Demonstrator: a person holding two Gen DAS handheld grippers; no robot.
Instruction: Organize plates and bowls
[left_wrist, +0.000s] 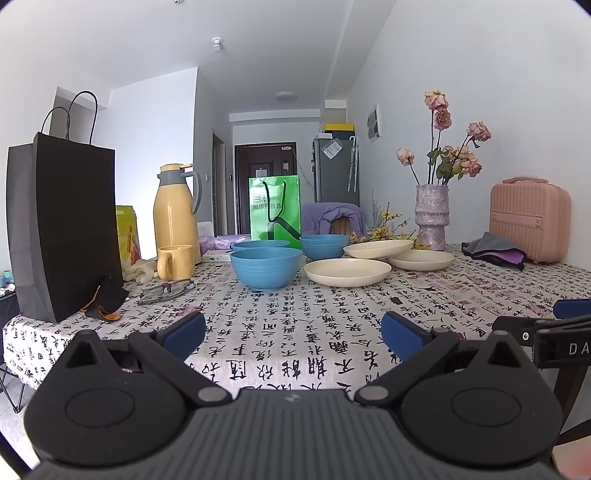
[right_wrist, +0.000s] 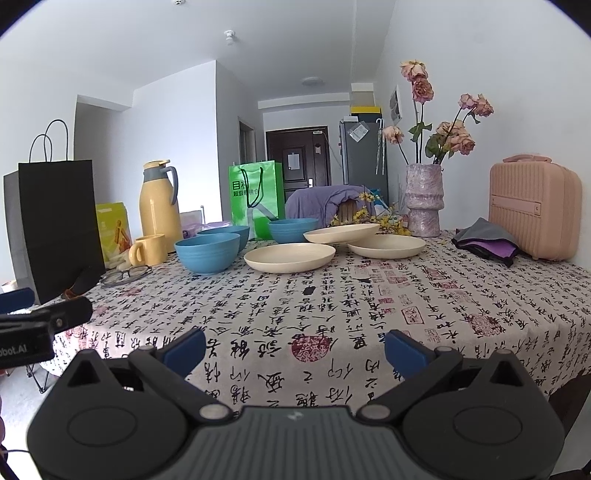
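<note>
Two pairs of tongs are held low at the near edge of a desk (left_wrist: 295, 332) covered in calligraphy cloth. The left tongs (left_wrist: 293, 334) and right tongs (right_wrist: 295, 352) are both spread wide and grasp nothing. Three blue bowls (left_wrist: 266, 266) and three cream plates (left_wrist: 347, 272) are seen at mid-frame, well apart from both tongs, straight ahead across bare cloth. In the left view the nearest bowl sits centre; in the right view the nearest plate (right_wrist: 290, 257) sits centre. The bowls are judged nearer the left tongs, the plates nearer the right
</note>
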